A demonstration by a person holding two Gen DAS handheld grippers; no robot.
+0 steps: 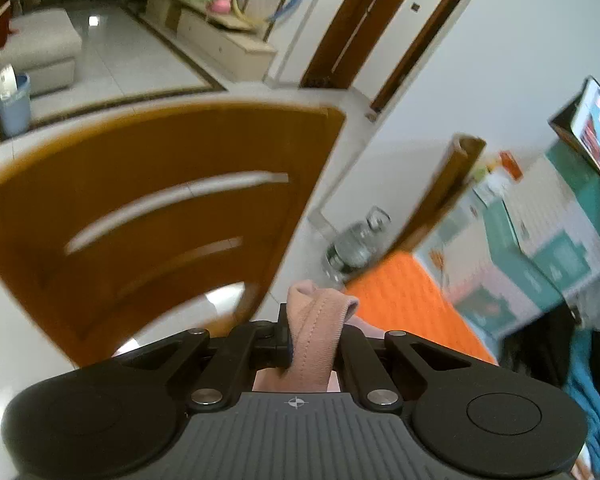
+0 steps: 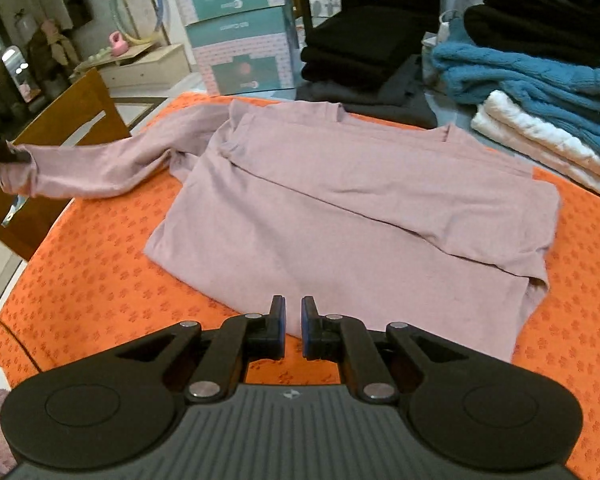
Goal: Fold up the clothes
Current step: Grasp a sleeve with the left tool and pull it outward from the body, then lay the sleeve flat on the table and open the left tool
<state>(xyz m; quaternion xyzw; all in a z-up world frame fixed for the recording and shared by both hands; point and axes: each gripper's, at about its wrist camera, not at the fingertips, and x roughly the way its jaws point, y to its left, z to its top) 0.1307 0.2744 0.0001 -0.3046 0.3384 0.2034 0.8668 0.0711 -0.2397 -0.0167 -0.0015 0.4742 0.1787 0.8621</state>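
Only the right wrist view is showing the whole pink shirt point(image 2: 340, 208): it is lying flat on the orange mat point(image 2: 100, 272) just ahead of the right gripper point(image 2: 293, 322), one sleeve already folded across the body, the other sleeve point(image 2: 100, 168) stretching out to the far left toward a wooden chair point(image 2: 72, 120). The left wrist view is showing none of that spread, only the sleeve cuff point(image 1: 316, 332) up close, with the chair back point(image 1: 140, 220) blurred ahead and a strip of mat to the right. The left gripper point(image 1: 314, 340) is pinching the ribbed, stitched cuff between its fingers, the fabric bunching above them. The right gripper is holding nothing, its blue-padded fingers point(image 2: 278, 320) standing a narrow gap apart, hovering at the shirt's near hem. The shirt is looking thin and softly creased; the mat is carrying a small repeating pattern. Beyond the shirt, folded black clothes point(image 2: 360, 52) and blue and white knits point(image 2: 540, 80) are sitting in stacks.
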